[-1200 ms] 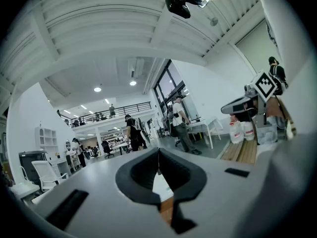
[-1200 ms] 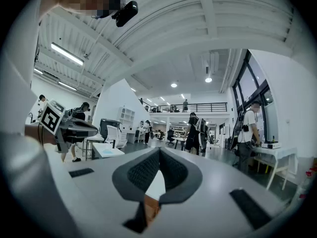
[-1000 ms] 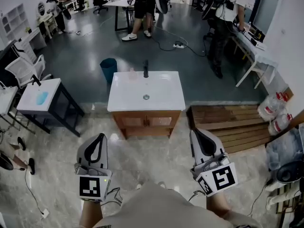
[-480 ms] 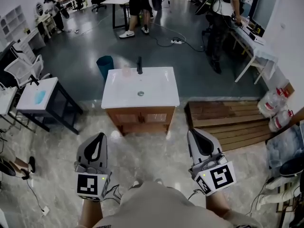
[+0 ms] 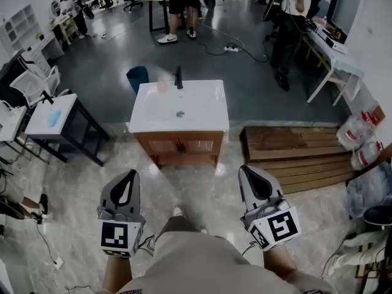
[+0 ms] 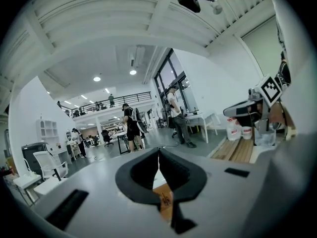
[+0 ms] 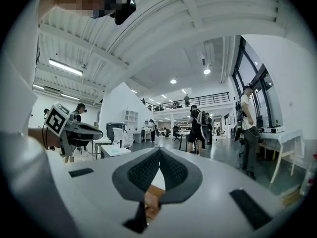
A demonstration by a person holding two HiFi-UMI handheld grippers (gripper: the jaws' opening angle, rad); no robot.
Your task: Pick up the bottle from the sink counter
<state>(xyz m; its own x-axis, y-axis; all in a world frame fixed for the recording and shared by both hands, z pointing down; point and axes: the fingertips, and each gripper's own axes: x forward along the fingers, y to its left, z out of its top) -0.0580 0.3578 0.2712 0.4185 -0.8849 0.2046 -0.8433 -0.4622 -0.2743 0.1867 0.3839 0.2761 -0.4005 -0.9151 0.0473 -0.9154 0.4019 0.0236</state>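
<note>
A white sink counter point(image 5: 202, 118) on a wooden cabinet stands a few steps ahead in the head view. It has a dark faucet point(image 5: 179, 77) at its back edge. A small pale, see-through bottle point(image 5: 162, 86) stands left of the faucet. My left gripper point(image 5: 130, 175) and right gripper point(image 5: 245, 169) are held low and well short of the counter. Both point toward it. The left jaws point(image 6: 159, 155) meet along one line with nothing between them. So do the right jaws point(image 7: 159, 152).
A blue bin point(image 5: 138, 76) stands behind the counter's left corner. At the left is a dark-framed table point(image 5: 43, 126), at the right a wooden pallet point(image 5: 294, 155) with water jugs point(image 5: 358, 133) beyond it. People stand at desks farther back, and cables lie on the floor.
The head view has shifted as the person walks, and the counter now sits a little more to the left. Both grippers keep their place and stay shut.
</note>
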